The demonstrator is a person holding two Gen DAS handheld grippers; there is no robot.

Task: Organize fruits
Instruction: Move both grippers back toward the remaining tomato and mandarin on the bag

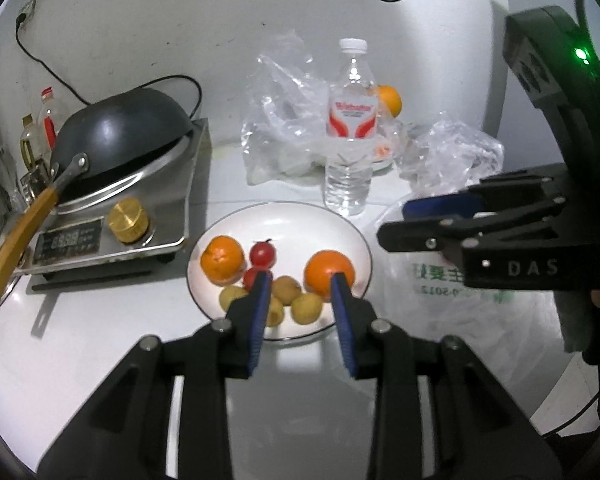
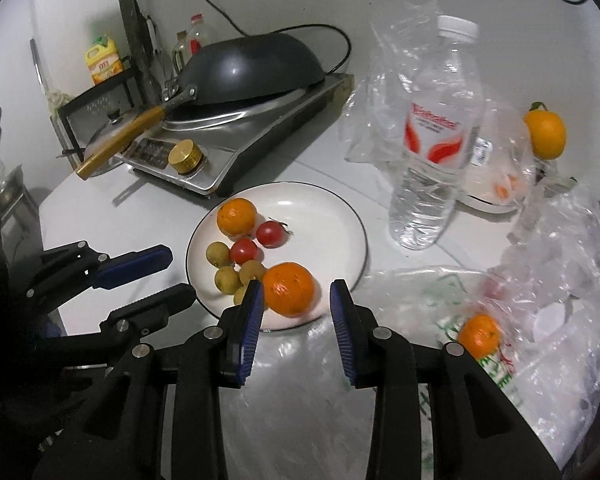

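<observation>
A white plate [image 1: 300, 228] [image 2: 320, 220] holds two oranges [image 1: 223, 258] [image 2: 237, 216], two red tomatoes [image 1: 263, 255] [image 2: 271, 233] and several small yellow-brown longans [image 1: 306, 308] [image 2: 218, 253]. My left gripper [image 1: 300, 284] [image 2: 182, 276] hovers over the plate's near-left edge, open and empty. At the plate's right side, above a printed plastic bag [image 1: 440, 292], my right gripper [image 2: 297, 292] [image 1: 392, 222] is open with nothing in it. The nearer orange [image 2: 289, 289] [image 1: 329, 272] lies on the plate below it. Another orange [image 2: 479, 335] sits inside the bag [image 2: 500, 360].
A water bottle [image 1: 350, 132] [image 2: 436, 140] stands behind the plate among crumpled clear bags [image 1: 284, 120]. One more orange [image 1: 388, 100] [image 2: 545, 134] is at the back. An upturned black wok [image 1: 120, 128] [image 2: 252, 64] rests on an induction cooker [image 1: 148, 216] at the left.
</observation>
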